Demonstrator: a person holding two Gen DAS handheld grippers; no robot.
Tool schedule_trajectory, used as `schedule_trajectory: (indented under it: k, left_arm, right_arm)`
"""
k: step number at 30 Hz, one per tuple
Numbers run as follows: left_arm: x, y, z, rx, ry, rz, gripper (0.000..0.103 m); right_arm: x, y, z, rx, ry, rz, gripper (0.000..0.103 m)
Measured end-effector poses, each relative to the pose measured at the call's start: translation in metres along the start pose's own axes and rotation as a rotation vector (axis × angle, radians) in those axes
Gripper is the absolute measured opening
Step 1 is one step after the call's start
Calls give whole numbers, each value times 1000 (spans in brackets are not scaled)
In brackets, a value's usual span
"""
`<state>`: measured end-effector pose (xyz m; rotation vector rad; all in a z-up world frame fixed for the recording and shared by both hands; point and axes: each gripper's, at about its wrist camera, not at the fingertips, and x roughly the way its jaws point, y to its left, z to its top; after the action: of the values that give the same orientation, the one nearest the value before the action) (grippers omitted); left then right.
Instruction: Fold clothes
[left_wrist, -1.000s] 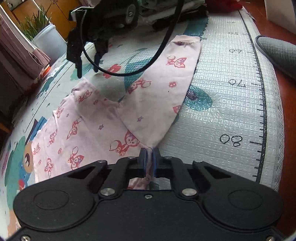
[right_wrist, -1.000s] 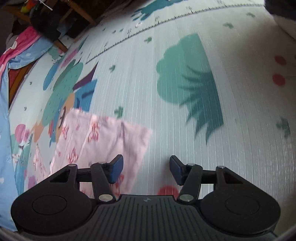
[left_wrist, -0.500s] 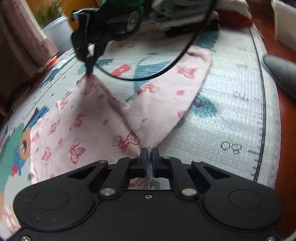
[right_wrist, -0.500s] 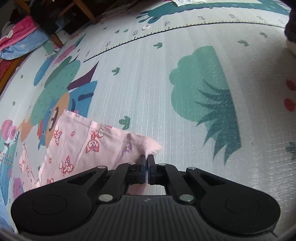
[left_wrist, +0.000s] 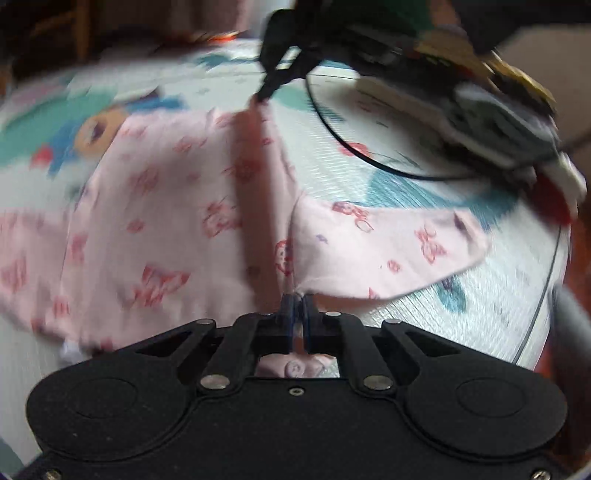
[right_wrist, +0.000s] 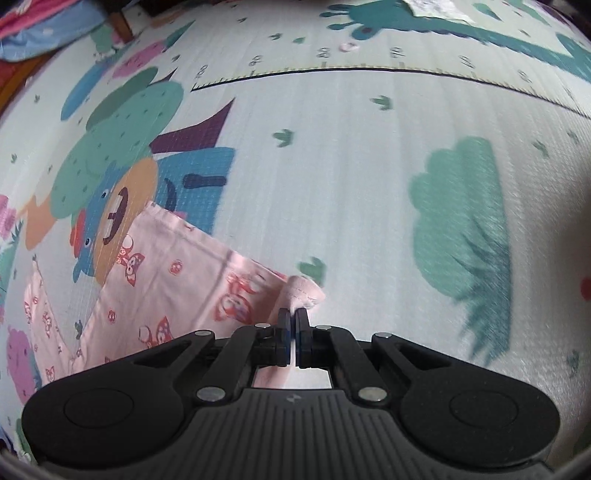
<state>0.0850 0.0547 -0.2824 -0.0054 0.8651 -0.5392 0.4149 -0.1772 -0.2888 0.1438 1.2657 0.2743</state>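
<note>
Left gripper (left_wrist: 297, 299) clamped on pink garment (left_wrist: 166, 206), right gripper (right_wrist: 293, 315) pinching its corner, above play mat (right_wrist: 351, 184)

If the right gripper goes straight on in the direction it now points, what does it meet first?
The right gripper is shut on a corner of the pink cloth. Straight ahead, past that corner, it would probably meet the bare play mat; depth is unclear.
</note>
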Motion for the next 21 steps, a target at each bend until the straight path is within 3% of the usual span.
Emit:
schedule_trajectory:
  k: [8,11,13,16,17,18,21]
  left_arm:
    - [0,40,-13,-365,33,-60,1]
    - [4,52,-19,-492,52,-71,1]
    - [3,56,-21,-548,52,-78,1]
    - [3,61,-22,-625,52,-90,0]
    - [2,62,-22,-635,50,-90,0]
    - [0,57,-18,-579,44,-77,0]
    - [-11,34,-7,-337,9,-37,4]
  right_arm:
    - [29,27,6,-5,15,-41,5]
    - [32,32,3,-17,-1,-23,20]
    - [24,35,-1,-57,-37,11,49]
    - [1,36,-11,-141,-58,41,52]
    - [-7,36,-15,-172,-55,46,52]
    - [-16,35,-20,-204,-53,52,53]
    - [-47,28,-66,-351,8,84,58]
